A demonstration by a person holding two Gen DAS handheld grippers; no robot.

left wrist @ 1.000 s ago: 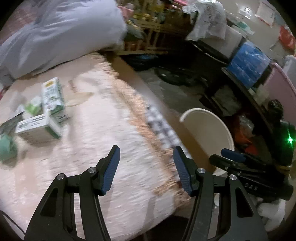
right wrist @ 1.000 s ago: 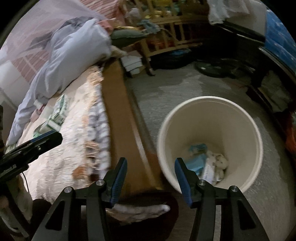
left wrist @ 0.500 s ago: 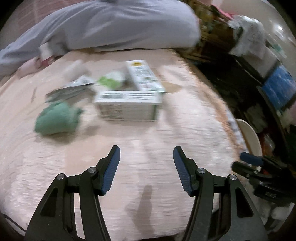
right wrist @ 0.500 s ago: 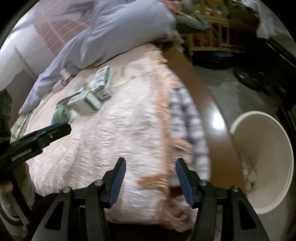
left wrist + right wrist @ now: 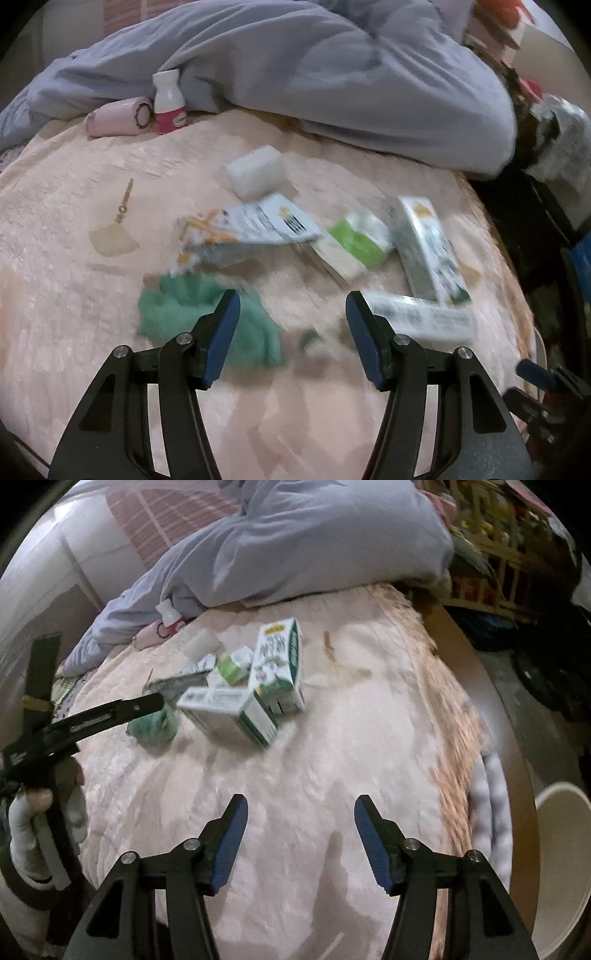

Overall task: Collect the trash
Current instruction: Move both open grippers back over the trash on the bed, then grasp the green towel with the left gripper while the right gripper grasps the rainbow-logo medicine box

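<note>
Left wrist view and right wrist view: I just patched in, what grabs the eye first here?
The litter heap in the middle of the pink bedspread: two green-and-white cartons lying together, a crumpled green cloth beside them and a white foam block behind. The left gripper hovers open just short of the cloth; the right gripper is open over bare blanket. The cream bin waits off the bed's right edge.

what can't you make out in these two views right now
- Bin: right view, cut off by the edge; contents hidden.
- Carton print: left view, blurred by motion.
- Green wad: left view, blurred and partly behind the left gripper; material unclear.
- Bottle: right view, too small to read.
</note>
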